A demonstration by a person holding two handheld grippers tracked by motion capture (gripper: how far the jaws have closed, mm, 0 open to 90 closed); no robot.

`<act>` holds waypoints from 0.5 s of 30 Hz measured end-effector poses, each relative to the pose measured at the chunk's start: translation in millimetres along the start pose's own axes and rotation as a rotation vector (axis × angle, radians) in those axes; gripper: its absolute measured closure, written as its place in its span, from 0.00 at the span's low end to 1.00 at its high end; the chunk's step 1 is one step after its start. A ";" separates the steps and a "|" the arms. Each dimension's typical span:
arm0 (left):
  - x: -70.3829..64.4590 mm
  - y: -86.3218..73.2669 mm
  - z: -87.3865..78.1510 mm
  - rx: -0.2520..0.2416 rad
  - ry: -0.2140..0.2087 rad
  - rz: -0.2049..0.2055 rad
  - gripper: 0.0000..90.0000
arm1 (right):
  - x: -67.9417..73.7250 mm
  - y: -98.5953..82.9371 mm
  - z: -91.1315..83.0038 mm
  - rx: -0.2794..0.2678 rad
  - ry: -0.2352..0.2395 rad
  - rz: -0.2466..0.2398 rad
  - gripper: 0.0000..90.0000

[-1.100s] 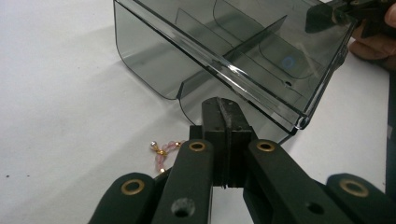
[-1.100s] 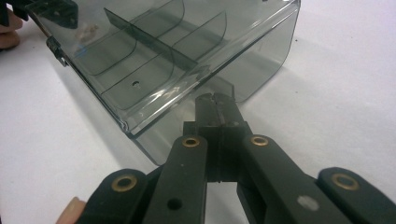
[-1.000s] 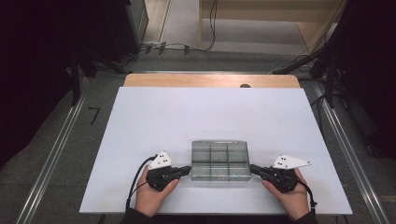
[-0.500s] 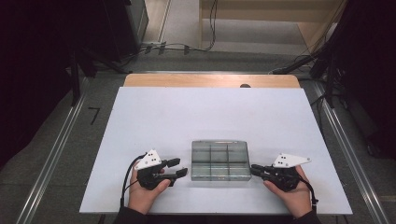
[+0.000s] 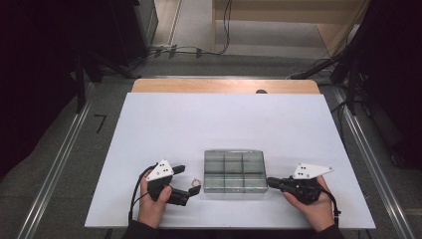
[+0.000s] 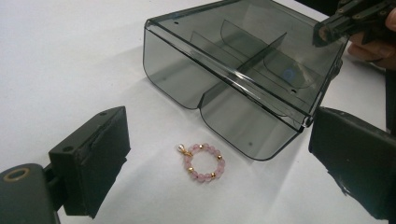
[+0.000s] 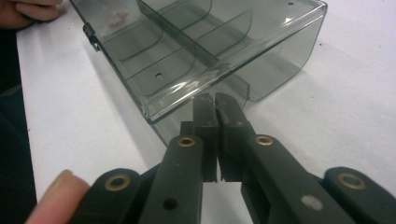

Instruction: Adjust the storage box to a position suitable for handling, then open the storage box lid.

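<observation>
The white-topped counter (image 5: 239,129) carries everything here, and the largest thing on it is a smoke-grey, clear plastic organiser box (image 5: 234,171) with inner dividers, lying near the person's edge between the two hands. It looks stiff, light and hard-walled, with smooth sides that would slip under a pinch; its rim or side wall is the sensible place to hold or steady it.

The right tongs (image 5: 271,181) sit at the box's right side. In the right gripper view these tongs (image 7: 215,100) are closed, tips pressed together right at the box's lower edge (image 7: 196,60); whether they pinch the wall or only press against it I cannot tell.

The left tongs (image 5: 186,183) stand spread wide just left of the box, holding nothing. In the left gripper view the jaws frame the smallest thing: a little ring of pink beads with gold spacers and a tiny clasp (image 6: 202,162), lying flat on the counter just beside the box's rounded near corner (image 6: 233,79), not touching it.

That bead ring (image 5: 195,181) is likely very light, limp and easily skidded across the smooth surface. Closing across the loop, one jaw each side, seems the safest hold; the thin strand may snap under hard squeezing.
</observation>
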State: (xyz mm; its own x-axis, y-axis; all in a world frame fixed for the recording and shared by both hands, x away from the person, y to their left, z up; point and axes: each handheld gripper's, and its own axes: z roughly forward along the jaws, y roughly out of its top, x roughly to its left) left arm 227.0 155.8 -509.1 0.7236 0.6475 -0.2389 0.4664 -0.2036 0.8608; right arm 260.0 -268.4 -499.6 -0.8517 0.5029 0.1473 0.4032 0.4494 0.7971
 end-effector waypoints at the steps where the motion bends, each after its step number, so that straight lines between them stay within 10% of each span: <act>1: -0.6 -0.1 0.3 0.001 0.000 0.003 0.06 | 0.7 0.2 0.0 0.003 0.000 -0.002 0.96; 15: -0.2 1.4 4.1 0.002 -0.001 0.014 0.06 | 3.7 2.4 -2.7 -0.004 0.005 -0.016 0.98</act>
State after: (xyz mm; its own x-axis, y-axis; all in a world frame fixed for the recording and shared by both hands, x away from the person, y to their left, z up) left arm 229.6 152.3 -509.7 0.7307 0.6439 -0.2270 0.4568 -0.2140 0.8634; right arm 257.0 -267.4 -495.6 -0.8597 0.4921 0.1369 0.3879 0.4547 0.8017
